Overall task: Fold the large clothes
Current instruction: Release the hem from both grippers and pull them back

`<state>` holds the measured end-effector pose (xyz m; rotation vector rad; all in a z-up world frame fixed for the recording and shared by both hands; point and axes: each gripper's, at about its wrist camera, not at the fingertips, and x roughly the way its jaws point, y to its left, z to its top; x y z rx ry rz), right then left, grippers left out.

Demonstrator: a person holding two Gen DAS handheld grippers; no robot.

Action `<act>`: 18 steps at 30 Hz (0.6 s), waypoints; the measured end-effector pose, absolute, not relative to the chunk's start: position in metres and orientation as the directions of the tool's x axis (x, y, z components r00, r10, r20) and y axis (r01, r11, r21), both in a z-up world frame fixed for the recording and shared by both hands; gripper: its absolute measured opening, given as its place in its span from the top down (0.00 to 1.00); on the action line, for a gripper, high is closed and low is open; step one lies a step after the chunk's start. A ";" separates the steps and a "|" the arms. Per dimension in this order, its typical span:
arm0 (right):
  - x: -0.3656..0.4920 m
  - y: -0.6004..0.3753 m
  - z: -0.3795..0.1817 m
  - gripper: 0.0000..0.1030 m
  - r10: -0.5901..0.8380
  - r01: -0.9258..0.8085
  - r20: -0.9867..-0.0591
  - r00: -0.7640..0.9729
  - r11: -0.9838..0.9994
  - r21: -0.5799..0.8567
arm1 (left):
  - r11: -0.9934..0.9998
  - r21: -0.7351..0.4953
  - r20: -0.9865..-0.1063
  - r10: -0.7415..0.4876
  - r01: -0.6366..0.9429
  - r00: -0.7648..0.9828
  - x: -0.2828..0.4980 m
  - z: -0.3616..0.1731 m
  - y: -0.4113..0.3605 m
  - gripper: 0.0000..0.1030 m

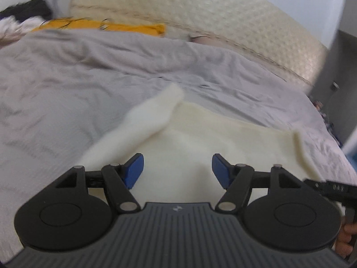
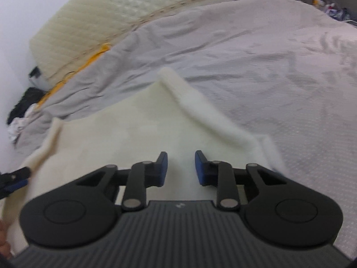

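There are two grippers and one cream garment [image 1: 200, 138] on one bed. From the left in the left wrist view: a dark and white heap of clothes [image 1: 24, 16] lies at the far corner, then one yellow cloth [image 1: 116, 25] lies along the edge of the grey bedspread [image 1: 67, 84], and behind them rises one pale quilted headboard [image 1: 212, 11]. The cream garment lies in the near middle of the bedspread, just in front of both grippers. It looks soft and fleecy, mostly flat, with one long strip folded up and over on its left side and a small edge turned up on its right side. The left gripper [image 1: 177, 170] has its blue pads well apart, with nothing between them; it hovers above the fabric. At the far right edge a part of a hand [image 1: 345, 239] shows. In the right wrist view, the right gripper [image 2: 181, 168] has a narrow gap between its pads, and no fabric is pinched there.
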<state>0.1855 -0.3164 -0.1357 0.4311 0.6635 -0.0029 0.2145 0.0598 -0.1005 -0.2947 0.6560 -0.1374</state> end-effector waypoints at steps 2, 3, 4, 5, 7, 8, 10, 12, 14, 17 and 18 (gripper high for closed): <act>0.185 -0.323 -0.137 0.78 0.112 0.157 -0.597 0.794 0.911 0.381 | 0.945 -0.324 -0.588 -0.174 -0.033 0.790 0.218 -0.108 0.075 0.30; 0.185 -0.327 -0.138 0.78 0.094 0.170 -0.598 0.796 0.914 0.369 | 0.941 -0.331 -0.591 -0.154 -0.065 0.792 0.222 -0.112 0.081 0.30; 0.185 -0.331 -0.138 0.78 0.065 0.189 -0.604 0.795 0.918 0.348 | 0.930 -0.356 -0.590 -0.145 -0.094 0.794 0.225 -0.116 0.090 0.30; 0.186 -0.334 -0.139 0.78 0.055 0.193 -0.603 0.796 0.921 0.339 | 0.914 -0.390 -0.585 -0.152 -0.111 0.797 0.230 -0.119 0.097 0.30; 0.188 -0.340 -0.140 0.78 0.061 0.195 -0.597 0.800 0.915 0.354 | 0.888 -0.437 -0.576 -0.157 -0.140 0.802 0.233 -0.123 0.111 0.30; 0.190 -0.343 -0.141 0.78 0.055 0.201 -0.595 0.802 0.913 0.356 | 0.885 -0.439 -0.576 -0.144 -0.156 0.805 0.236 -0.124 0.114 0.30; 0.192 -0.347 -0.143 0.81 0.034 0.217 -0.591 0.806 0.912 0.348 | 0.886 -0.428 -0.576 -0.112 -0.181 0.810 0.237 -0.125 0.120 0.30; 0.195 -0.350 -0.144 0.86 0.009 0.237 -0.590 0.807 0.911 0.339 | 0.879 -0.436 -0.575 -0.108 -0.192 0.811 0.240 -0.128 0.125 0.30; 0.196 -0.354 -0.144 0.88 -0.016 0.260 -0.587 0.810 0.906 0.334 | 0.878 -0.439 -0.577 -0.111 -0.192 0.809 0.242 -0.130 0.126 0.30; 0.194 -0.355 -0.143 0.88 -0.061 0.292 -0.594 0.802 0.908 0.301 | 0.889 -0.424 -0.575 -0.117 -0.174 0.810 0.241 -0.128 0.122 0.30; 0.193 -0.355 -0.141 0.81 -0.100 0.318 -0.599 0.794 0.909 0.270 | 0.894 -0.416 -0.574 -0.116 -0.166 0.810 0.240 -0.126 0.121 0.30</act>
